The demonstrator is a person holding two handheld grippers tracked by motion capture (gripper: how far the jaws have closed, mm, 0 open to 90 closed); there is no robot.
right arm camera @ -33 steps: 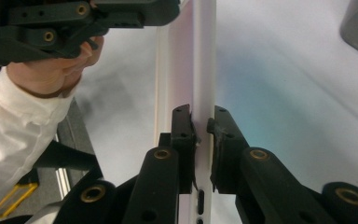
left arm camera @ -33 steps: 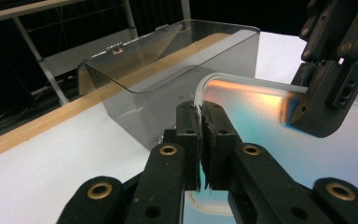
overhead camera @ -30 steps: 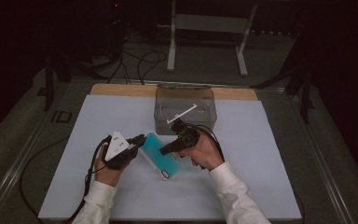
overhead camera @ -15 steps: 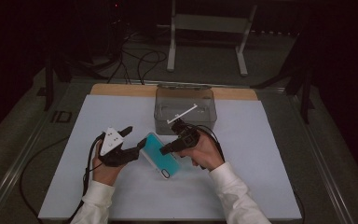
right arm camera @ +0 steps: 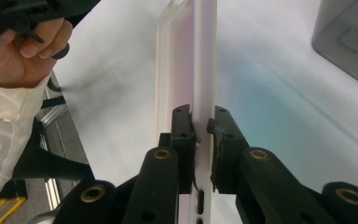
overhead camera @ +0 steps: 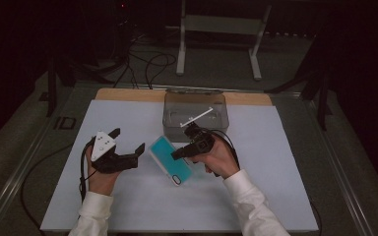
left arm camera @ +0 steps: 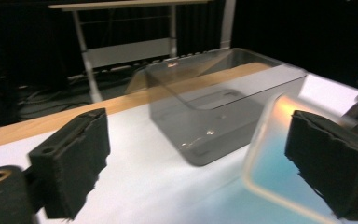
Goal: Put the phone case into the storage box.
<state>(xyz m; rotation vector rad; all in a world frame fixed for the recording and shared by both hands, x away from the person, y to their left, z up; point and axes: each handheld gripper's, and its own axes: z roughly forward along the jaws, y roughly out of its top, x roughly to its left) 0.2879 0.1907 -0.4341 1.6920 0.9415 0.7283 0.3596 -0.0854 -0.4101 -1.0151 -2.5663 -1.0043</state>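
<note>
One case: the teal phone case (overhead camera: 171, 159) is tilted above the white desk (overhead camera: 275, 187), between my two tools.
Right tool: my right tool (overhead camera: 178, 153) is pinching the case's edge; in the right gripper view the pads (right arm camera: 185, 125) press on the thin wall from both sides.
Left tool: my left tool (overhead camera: 128, 141) has just been opening and stands spread, just beside the case's left end, touching nothing.
Bin: the clear bin (overhead camera: 195, 111) sits behind the case.
</note>
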